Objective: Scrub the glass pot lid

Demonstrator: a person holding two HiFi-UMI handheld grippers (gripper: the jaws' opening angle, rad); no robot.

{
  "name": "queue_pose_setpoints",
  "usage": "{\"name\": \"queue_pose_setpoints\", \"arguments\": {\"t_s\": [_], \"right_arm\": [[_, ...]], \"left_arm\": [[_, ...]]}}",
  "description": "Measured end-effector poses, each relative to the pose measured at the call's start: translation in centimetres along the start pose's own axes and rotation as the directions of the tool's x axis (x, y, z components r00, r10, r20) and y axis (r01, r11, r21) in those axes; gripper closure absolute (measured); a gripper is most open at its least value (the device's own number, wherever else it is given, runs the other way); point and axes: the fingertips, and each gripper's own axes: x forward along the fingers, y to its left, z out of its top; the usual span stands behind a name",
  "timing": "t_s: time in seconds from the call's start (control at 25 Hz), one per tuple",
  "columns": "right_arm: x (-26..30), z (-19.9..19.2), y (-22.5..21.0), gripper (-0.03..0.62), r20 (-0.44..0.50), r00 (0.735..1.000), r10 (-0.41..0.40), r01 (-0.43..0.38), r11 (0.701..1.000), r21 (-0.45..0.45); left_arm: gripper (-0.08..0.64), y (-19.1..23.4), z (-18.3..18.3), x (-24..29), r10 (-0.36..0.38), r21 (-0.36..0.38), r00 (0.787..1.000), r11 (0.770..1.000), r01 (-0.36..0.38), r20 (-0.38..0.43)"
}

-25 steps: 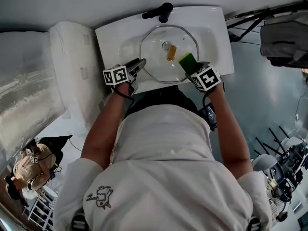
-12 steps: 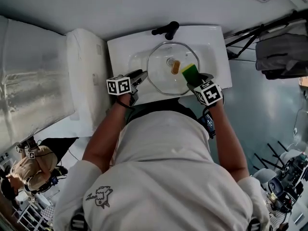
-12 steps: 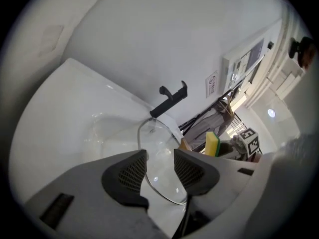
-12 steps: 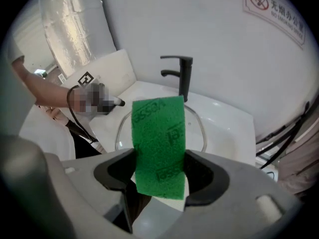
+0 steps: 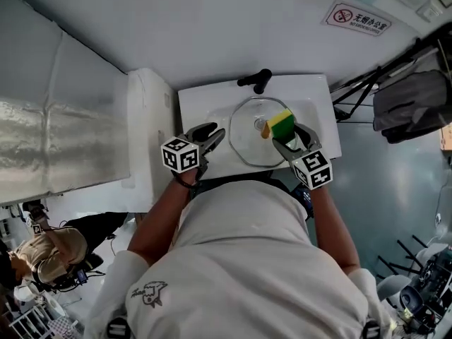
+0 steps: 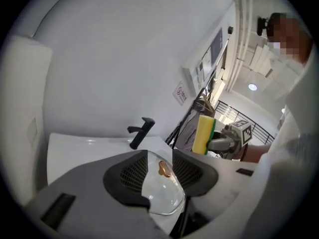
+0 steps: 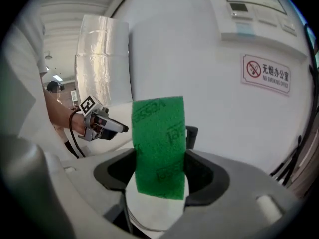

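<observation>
Two firm grips: hold glass pot lid (image 6: 162, 195) in left gripper's (image 6: 159, 166) just-tightening jaws, rub right gripper's (image 7: 160, 176) clamped sponge (image 7: 158, 138) flat ahead.

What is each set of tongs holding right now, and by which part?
Left tongs, just closing a little, appear to clamp the glass lid by its rim. Right tongs pinch the sponge across its lower half.
</observation>
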Motion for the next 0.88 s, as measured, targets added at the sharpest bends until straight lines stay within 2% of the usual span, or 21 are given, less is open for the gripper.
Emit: {"name": "queue_pose_setpoints", "arguments": {"t_s": [0.16, 0.28, 0.4, 0.6, 0.88], "right_arm": [[-1.8, 3.9, 1.2, 0.293, 0.106, 0.994, 0.002, 0.0, 1.0, -0.012], [-3.0, 6.4, 2.2, 0.295, 0.164, 0.986, 0.008, -0.005, 1.0, -0.021], [-3.8, 8.1, 2.8, 0.295, 0.206, 0.979, 0.009, -0.002, 1.0, -0.03], [-4.3, 9.6, 3.2, 0.295, 0.244, 0.97, 0.006, 0.003, 0.999, -0.035], [-6.4, 10.6, 3.1, 0.295, 0.28, 0.96, 0.021, -0.008, 0.999, -0.049]], "left_arm": [[0.499, -3.4, 3.5, -2.2, -0.026, 0.109, 0.998, 0.994, 0.019, 0.062], [0.559, -5.6, 5.8, -3.8, -0.065, 0.137, 0.991, 0.989, 0.048, 0.119], [0.561, -7.2, 7.4, -5.2, -0.089, 0.175, 0.984, 0.983, 0.062, 0.152], [0.561, -9.1, 8.8, -6.1, -0.096, 0.269, 0.984, 0.962, 0.052, 0.152], [0.561, -12.6, 9.9, -6.2, -0.096, 0.314, 0.977, 0.949, 0.033, 0.189]]}}
